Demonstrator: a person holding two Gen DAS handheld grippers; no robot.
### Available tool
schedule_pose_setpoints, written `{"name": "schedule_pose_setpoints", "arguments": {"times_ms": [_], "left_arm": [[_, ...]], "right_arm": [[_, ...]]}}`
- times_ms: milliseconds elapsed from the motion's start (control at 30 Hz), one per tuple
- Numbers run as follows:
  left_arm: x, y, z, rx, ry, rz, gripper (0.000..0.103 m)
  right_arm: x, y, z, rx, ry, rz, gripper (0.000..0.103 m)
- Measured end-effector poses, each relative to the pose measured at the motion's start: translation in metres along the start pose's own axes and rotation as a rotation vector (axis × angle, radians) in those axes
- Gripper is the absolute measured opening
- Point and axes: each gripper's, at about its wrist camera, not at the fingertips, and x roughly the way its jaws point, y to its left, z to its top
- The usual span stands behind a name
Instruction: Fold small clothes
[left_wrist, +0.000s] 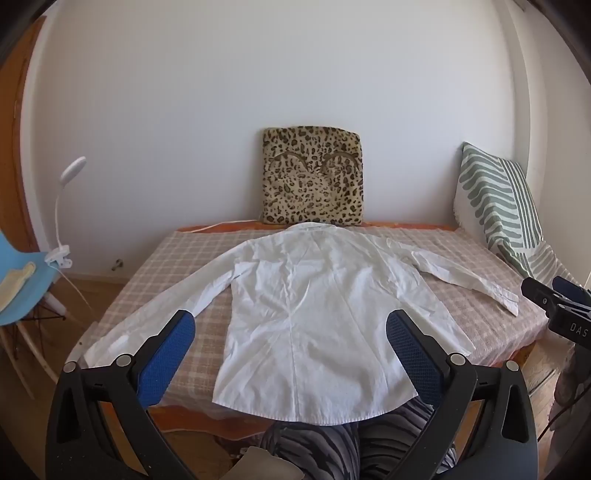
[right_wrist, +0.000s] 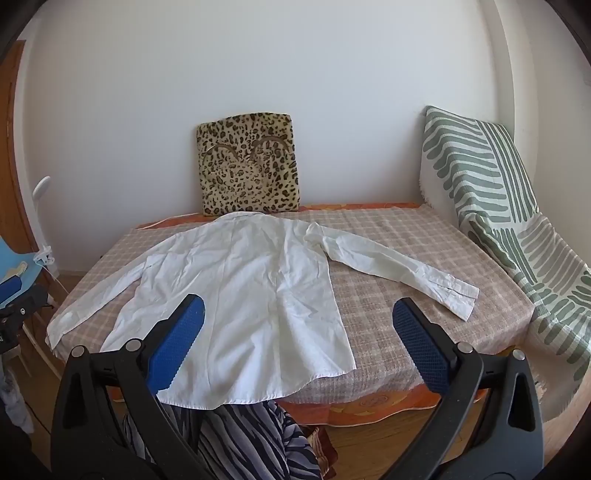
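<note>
A white long-sleeved shirt (left_wrist: 306, 314) lies flat, back side up, on a checked bed cover (left_wrist: 177, 258), collar at the far end, both sleeves spread outward. Its hem hangs slightly over the near edge. It also shows in the right wrist view (right_wrist: 240, 302). My left gripper (left_wrist: 290, 332) is open and empty, held above the near hem. My right gripper (right_wrist: 299, 321) is open and empty, held above the shirt's right lower side. The right gripper shows at the right edge of the left wrist view (left_wrist: 561, 306).
A leopard-print cushion (left_wrist: 312, 181) leans on the wall behind the collar. A green-striped pillow and throw (right_wrist: 498, 206) lie at the bed's right side. A blue chair (left_wrist: 18, 280) with a white clip lamp (left_wrist: 62, 221) stands left. Zebra-patterned fabric (left_wrist: 332, 446) is below the near edge.
</note>
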Motion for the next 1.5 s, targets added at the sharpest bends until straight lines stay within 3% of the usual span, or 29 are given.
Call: {"name": "schedule_pose_setpoints", "arguments": {"times_ms": [1500], "left_arm": [[-0.0044, -0.0051, 0.0021, -0.015, -0.016, 0.0, 0.103]], "right_arm": [[-0.0008, -0.001, -0.0019, 0.004, 0.002, 0.002, 0.103]]}}
